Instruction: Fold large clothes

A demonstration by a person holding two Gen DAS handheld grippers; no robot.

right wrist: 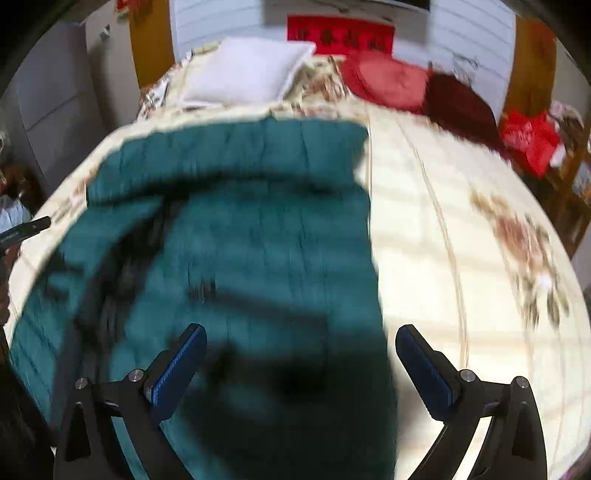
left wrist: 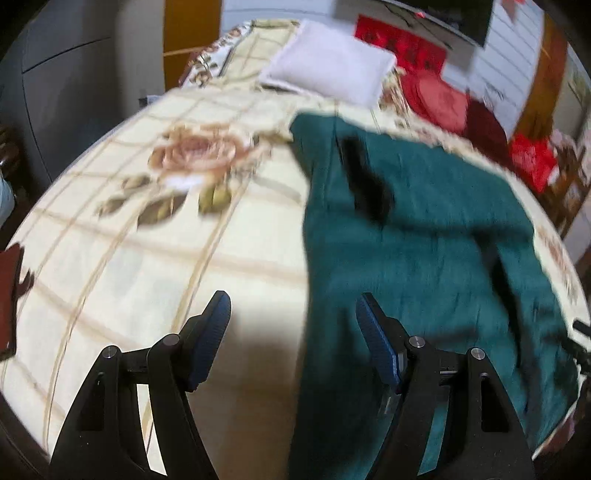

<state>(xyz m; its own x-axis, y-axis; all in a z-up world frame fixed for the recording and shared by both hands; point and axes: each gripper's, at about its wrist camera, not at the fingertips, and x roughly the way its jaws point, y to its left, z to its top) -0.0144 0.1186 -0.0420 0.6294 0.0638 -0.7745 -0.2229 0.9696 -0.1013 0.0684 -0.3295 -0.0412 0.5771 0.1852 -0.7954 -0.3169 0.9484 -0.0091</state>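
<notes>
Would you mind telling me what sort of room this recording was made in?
Most likely a home bedroom. A bed with a floral bedspread fills the view, a white pillow and red cushions lie at its head, and a green garment is spread on it.

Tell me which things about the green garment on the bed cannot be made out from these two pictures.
- Type of green garment: motion blur, both views.
- Dark patch on it: blurred, unidentifiable, left wrist view.
- Its near edge: cut off behind the right gripper fingers, right wrist view.
- Red banner writing: blurred.
</notes>
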